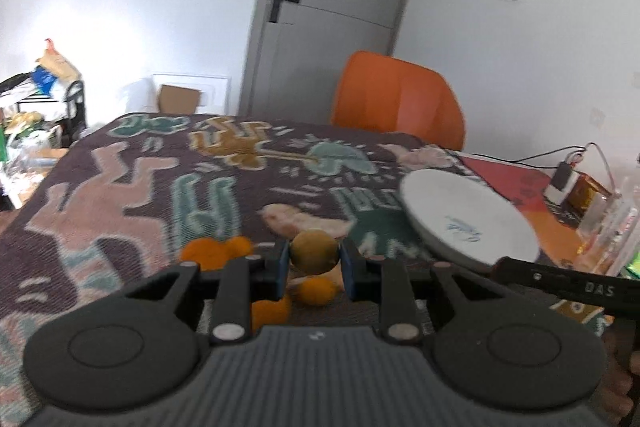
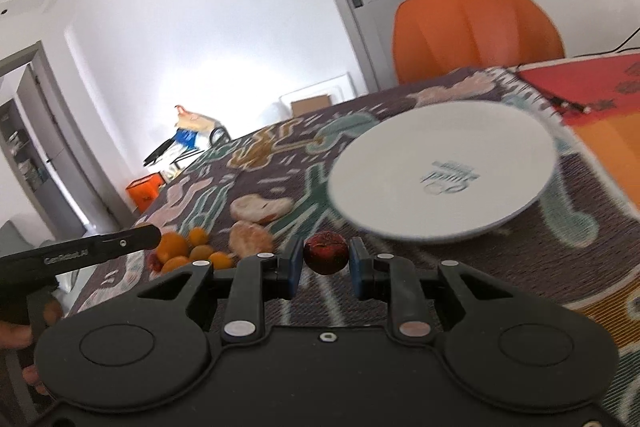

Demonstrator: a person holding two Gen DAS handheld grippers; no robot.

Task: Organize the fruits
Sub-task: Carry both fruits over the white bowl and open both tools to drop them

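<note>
My left gripper (image 1: pixel 314 259) is shut on a round brownish-green fruit (image 1: pixel 314 251) and holds it above the patterned tablecloth. Several small orange fruits (image 1: pixel 214 253) lie under and left of it. My right gripper (image 2: pixel 325 261) is shut on a small dark red fruit (image 2: pixel 325 253), held above the cloth near the white plate (image 2: pixel 440 171). The plate also shows at the right in the left wrist view (image 1: pixel 464 217). The orange fruits (image 2: pixel 188 249) lie at the left in the right wrist view, beside two pale brown pieces (image 2: pixel 252 237).
The table is covered by a patterned cloth (image 1: pixel 132 183). An orange chair (image 1: pixel 396 97) stands behind its far edge. A cable, small box and clear containers (image 1: pixel 592 211) sit at the table's right. A cluttered rack (image 1: pixel 36 99) stands far left.
</note>
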